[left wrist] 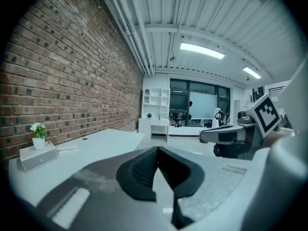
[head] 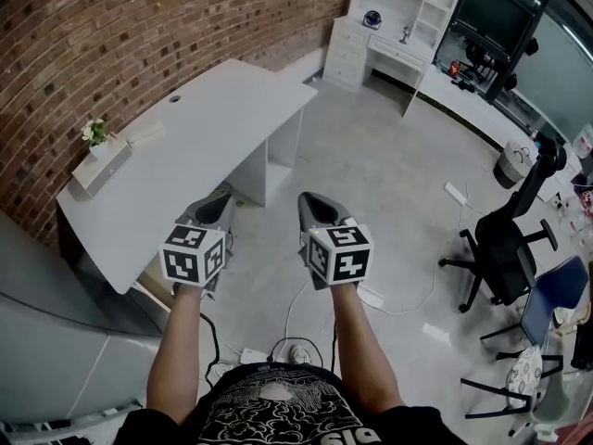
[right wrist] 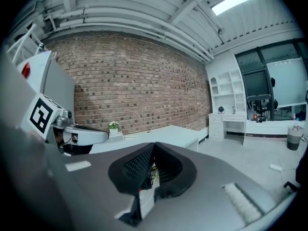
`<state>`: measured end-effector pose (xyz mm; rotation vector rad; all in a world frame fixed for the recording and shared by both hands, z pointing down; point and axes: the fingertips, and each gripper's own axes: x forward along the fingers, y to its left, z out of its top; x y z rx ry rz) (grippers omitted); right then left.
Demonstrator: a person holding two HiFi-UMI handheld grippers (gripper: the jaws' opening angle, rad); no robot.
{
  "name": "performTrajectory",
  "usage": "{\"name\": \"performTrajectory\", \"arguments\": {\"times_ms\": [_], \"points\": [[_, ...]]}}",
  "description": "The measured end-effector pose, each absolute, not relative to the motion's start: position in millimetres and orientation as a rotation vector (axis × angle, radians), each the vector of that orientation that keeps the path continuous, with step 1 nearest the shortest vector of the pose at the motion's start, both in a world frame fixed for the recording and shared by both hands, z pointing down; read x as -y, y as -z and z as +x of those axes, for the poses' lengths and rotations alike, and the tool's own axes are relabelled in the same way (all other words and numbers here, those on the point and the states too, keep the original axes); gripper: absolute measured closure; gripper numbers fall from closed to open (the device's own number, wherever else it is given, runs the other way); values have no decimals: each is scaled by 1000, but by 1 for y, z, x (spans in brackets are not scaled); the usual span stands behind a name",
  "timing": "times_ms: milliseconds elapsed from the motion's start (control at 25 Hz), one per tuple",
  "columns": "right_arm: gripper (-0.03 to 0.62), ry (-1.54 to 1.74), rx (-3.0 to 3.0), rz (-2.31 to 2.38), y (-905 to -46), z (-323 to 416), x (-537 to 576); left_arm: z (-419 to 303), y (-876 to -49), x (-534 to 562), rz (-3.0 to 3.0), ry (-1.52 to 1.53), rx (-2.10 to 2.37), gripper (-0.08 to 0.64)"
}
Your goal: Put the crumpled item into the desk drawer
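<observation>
Big open room with a grey floor, and a long white bench running along the brick wall. On the bench there's only a white box with a little plant on it, plus something flat beside it. The person stands a bit back from the bench's near corner, with both tools held out at about waist height.

The left tool is clenched, tips together, with nothing in it. Same goes for the right tool: pinched tight and empty.

The crumpled item doesn't show up in any view, and no drawer can be clearly made out either, so whether the item is already in can't be told. If it isn't, the whole job is left: find it, grab it, open the drawer, drop it in.
</observation>
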<state>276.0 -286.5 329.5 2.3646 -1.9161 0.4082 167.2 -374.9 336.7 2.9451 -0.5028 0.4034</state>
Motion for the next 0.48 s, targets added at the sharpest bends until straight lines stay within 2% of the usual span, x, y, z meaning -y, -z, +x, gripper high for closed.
{"name": "performTrajectory", "arguments": {"times_ms": [480], "points": [[592,-401,1924,2344,-331,272,284,166,-338,370,2939,-401,504,561]]}}
